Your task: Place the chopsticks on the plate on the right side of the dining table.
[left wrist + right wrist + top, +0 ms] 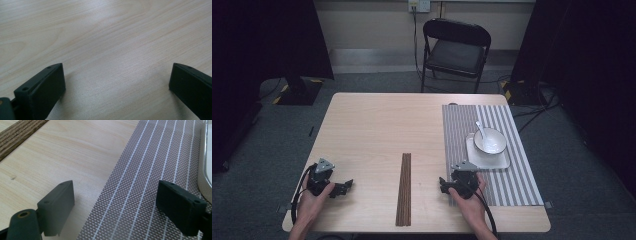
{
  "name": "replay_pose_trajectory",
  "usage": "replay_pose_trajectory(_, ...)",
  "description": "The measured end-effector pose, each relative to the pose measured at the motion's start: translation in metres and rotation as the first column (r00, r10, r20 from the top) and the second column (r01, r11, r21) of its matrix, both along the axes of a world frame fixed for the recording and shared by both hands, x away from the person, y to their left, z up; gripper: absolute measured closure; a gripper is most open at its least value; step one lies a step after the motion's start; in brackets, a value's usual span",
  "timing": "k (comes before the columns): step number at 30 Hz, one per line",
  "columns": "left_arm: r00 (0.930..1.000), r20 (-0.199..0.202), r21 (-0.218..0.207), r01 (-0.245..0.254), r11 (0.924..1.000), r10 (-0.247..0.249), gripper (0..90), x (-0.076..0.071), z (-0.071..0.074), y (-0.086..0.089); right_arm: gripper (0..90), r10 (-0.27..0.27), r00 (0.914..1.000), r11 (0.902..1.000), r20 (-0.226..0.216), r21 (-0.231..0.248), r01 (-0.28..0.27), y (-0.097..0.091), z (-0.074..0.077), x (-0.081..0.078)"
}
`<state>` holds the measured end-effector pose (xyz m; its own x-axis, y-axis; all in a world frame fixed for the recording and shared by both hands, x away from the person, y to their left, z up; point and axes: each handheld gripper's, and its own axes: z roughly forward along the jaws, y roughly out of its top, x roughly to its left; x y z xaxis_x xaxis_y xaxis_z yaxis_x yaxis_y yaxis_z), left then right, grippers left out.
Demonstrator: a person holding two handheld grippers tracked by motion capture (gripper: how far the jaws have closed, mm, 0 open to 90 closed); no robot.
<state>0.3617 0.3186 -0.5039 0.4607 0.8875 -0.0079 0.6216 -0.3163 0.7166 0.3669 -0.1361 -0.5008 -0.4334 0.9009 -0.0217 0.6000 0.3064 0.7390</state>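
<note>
A bundle of dark brown chopsticks (403, 189) lies lengthwise on the light wooden table (372, 130), between my two grippers. My left gripper (323, 172) rests near the table's front left corner. In the left gripper view its jaws (117, 67) stand wide apart over bare wood (112, 32). My right gripper (460, 172) sits at the left edge of a grey striped placemat (499, 187). Its jaws (115, 183) are open and straddle the placemat's edge (150, 157), with the chopsticks (17, 135) off to the upper left. Nothing is between either pair of jaws.
On the placemat a white square plate (499, 162) carries a white bowl (490, 141) with a white spoon (480, 129) in it. The plate's rim (206, 157) shows at the right of the right gripper view. A black folding chair (455, 50) stands behind the table.
</note>
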Motion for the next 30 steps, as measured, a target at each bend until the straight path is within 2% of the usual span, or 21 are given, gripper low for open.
replay_pose_trajectory(3, 1.0, -0.001, 0.001, 0.001, 1.0, -0.001, 0.0, 0.0, 0.0, 0.0, 14.4, -0.026, 0.9997, 0.9997, -0.001, 0.0, 0.026, 0.002, 0.0, -0.001)
replay_pose_trajectory(15, 1.0, 0.0, 0.001, 0.0, 1.0, 0.0, 0.0, 0.0, 0.0, 0.0, 15.1, -0.024, 0.9997, 0.9997, -0.003, -0.001, 0.024, 0.002, 0.0, 0.0)
replay_pose_trajectory(18, 1.0, 0.0, 0.0, 0.0, 1.0, 0.0, 0.0, 0.0, 0.0, 0.0, 17.1, -0.034, 0.9992, 0.9993, -0.022, 0.015, 0.034, 0.001, 0.003, -0.001)
replay_pose_trajectory(23, 1.0, 0.0, 0.001, 0.0, 1.0, 0.0, 0.0, 0.0, 0.0, 0.0, 18.0, -0.014, 0.9996, 0.9992, -0.026, 0.037, 0.015, 0.001, 0.008, -0.001)
replay_pose_trajectory(25, 1.0, 0.0, 0.0, 0.001, 1.0, -0.001, 0.0, 0.0, 0.0, 0.0, 18.0, 0.021, 0.9994, 0.9982, -0.028, 0.057, -0.019, 0.004, 0.012, -0.004)
replay_pose_trajectory(30, 1.0, 0.0, 0.001, 0.0, 1.0, 0.0, 0.0, 0.0, 0.0, 0.0, 18.1, 0.068, 0.9971, 0.9962, -0.035, 0.057, -0.066, 0.013, 0.015, -0.007)
